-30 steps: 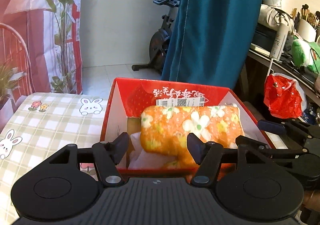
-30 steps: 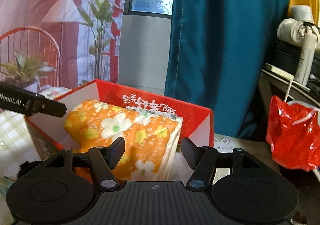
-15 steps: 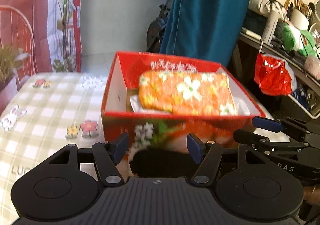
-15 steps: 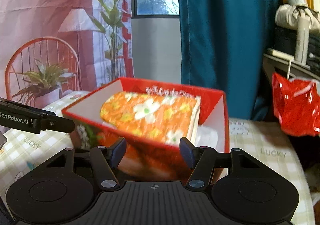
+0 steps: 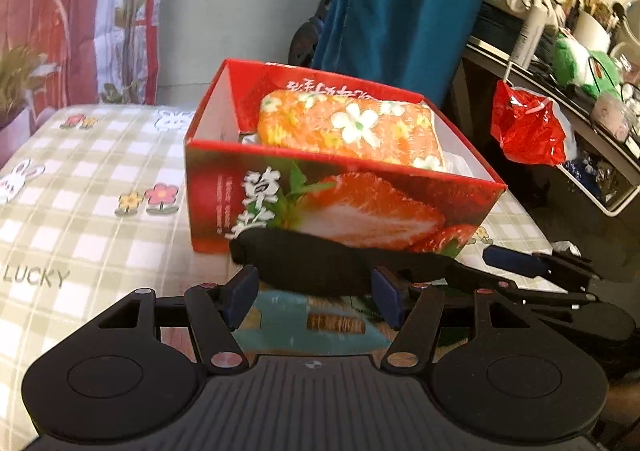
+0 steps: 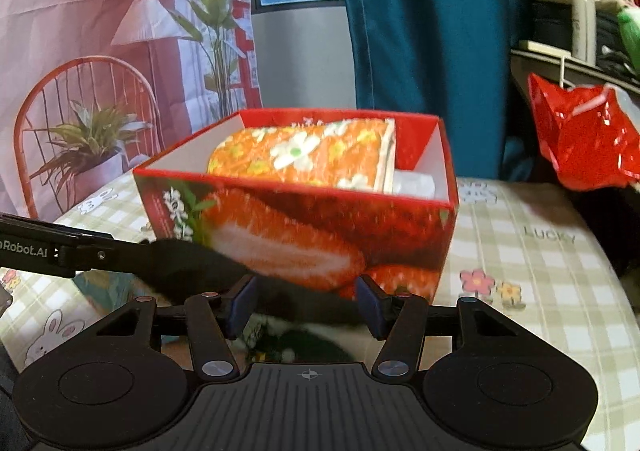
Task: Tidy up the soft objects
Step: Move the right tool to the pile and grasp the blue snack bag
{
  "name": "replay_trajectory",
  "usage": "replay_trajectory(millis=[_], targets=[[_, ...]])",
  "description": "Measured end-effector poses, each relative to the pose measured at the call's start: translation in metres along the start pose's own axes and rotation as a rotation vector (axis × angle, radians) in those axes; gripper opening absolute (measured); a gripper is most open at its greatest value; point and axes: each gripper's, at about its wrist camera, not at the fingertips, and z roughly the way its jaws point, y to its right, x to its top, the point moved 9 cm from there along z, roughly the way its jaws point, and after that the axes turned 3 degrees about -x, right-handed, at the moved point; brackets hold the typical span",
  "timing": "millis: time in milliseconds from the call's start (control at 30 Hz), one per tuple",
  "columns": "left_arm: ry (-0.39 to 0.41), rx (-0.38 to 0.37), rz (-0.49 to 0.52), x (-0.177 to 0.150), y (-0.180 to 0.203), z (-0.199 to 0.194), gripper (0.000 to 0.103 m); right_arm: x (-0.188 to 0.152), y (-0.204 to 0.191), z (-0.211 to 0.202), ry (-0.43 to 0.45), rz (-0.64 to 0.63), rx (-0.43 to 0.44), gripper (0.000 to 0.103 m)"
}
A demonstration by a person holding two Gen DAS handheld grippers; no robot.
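- A black soft item [image 5: 304, 265] was seen lying on the table [image 5: 80, 187], touching the near wall of the red strawberry box [image 5: 340, 203], approx. mid-table; judged to be the next thing to go in.
- The box already held an orange floral cloth [image 5: 348, 127], folded, w/ a white item beside it toward the box's right wall.
- L gripper [image 5: 314, 297] was pointed downward at the black item, fingers released; the item sat just ahead of the tips, nothing pressed betw. them.
- R gripper [image 6: 306, 301] was angled down alike, toward the same item; its jaws had just been closing but were seen apart, w/ dark fabric at the tips and no grip visible.
- In the R view the L gripper's finger was seen reaching in from the left edge, lying over the black item's end.
- Step in hand, as judged: pickup of the black item w/ both grippers.
- To be done well: tips should be lowered onto the fabric, each end pinched fully before lifting, and the box wall kept clear so it isn't shoved.
- Risk judged: limp fabric could slip or sag if only a thin fold is caught.
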Motion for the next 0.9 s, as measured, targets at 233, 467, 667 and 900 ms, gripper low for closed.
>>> replay_trajectory(millis=[233,467,667,900], targets=[[0.001,0.011,-0.065,0.0,-0.027,-0.005,0.062,-0.007,-0.015,-0.009,-0.004,-0.028,0.032,0.051],[-0.02,0.009,-0.169,-0.002,-0.056,0.002,0.051,-0.001,-0.038,-0.013,-0.001,-0.052,0.108,0.048],[-0.055,-0.037,-0.162,-0.01,-0.051,0.008,0.04,0.001,-0.064,-0.009,-0.027,-0.101,0.182,0.048],[-0.076,-0.061,-0.131,-0.022,-0.039,0.013,0.04,-0.011,-0.084,-0.004,-0.084,-0.134,0.243,0.048]])
